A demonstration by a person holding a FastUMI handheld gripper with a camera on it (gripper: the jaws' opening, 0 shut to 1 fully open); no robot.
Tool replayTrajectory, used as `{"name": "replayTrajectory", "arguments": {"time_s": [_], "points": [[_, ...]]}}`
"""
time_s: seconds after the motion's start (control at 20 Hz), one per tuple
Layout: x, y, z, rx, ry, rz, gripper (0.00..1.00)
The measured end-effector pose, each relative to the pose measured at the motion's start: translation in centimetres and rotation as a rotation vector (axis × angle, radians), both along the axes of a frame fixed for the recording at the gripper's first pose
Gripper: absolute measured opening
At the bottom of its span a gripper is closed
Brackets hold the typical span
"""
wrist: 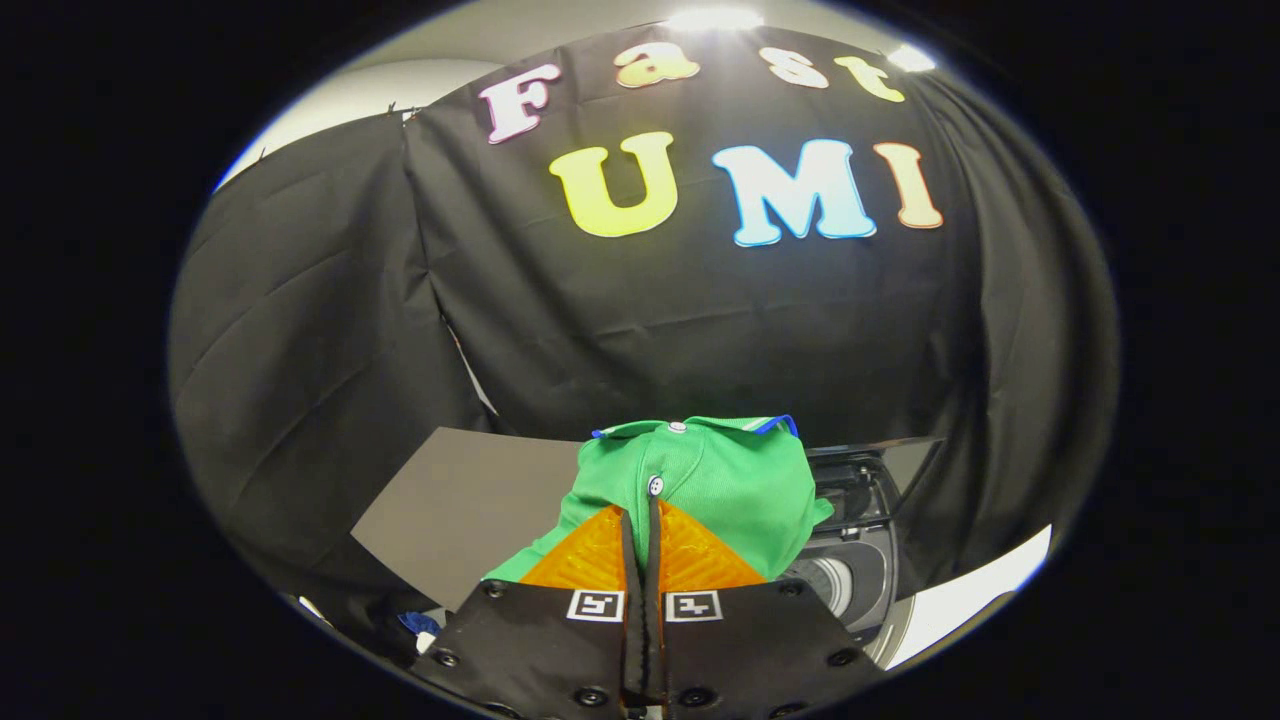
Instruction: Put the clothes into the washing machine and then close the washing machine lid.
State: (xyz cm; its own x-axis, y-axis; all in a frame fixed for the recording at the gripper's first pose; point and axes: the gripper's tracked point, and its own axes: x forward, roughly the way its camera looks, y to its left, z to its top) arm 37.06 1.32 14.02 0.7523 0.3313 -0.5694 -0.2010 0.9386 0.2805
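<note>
We cannot see most of the washer (850,560): the green shirt (730,490) hangs in front of it, leaving only part of its open top and drum rim showing to the right. The shirt's lower part is hidden behind the fingers (655,545), which are closed on a fold of it; how much cloth lies between them we cannot tell. A small blue thing (418,622) below the dark lid (460,500) is too cut off to name. The lid's near corner is covered by the shirt.
</note>
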Motion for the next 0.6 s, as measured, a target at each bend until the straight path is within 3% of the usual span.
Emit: {"name": "replayTrajectory", "arguments": {"time_s": [0.6], "points": [[1.0, -7.0, -3.4, -0.011, 0.031, -0.065, 0.01]]}}
